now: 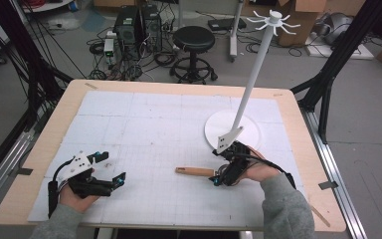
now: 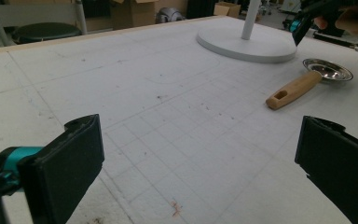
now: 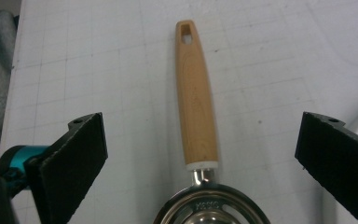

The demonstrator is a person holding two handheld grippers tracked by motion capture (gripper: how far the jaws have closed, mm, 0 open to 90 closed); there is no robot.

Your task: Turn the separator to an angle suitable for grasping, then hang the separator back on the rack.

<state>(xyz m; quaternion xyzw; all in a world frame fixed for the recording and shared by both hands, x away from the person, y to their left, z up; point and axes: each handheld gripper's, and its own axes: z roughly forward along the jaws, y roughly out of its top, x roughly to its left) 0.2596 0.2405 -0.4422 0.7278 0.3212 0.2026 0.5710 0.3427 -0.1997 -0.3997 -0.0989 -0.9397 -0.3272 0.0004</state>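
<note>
while the right gripper (image 3: 200, 158) gapes wide, holding nothing, the wooden-handled strainer (image 3: 196, 102) lies unhung near the stand (image 1: 232, 129).

Left tongs (image 1: 110, 169) rest at seven o'clock, jaws wide; right tongs (image 1: 218, 169) at four o'clock, jaws spread wide.

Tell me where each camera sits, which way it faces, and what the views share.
High view: above the person's side, facing forward and down on the table; both forearms, left gripper and right gripper show.
Left gripper view: rides the left gripper, looking across the mat past its open jaws at the strainer and stand base.
Right gripper view: rides the right gripper, looking down on the strainer's wooden handle between open jaws.
Shared: all three show the strainer.
</note>
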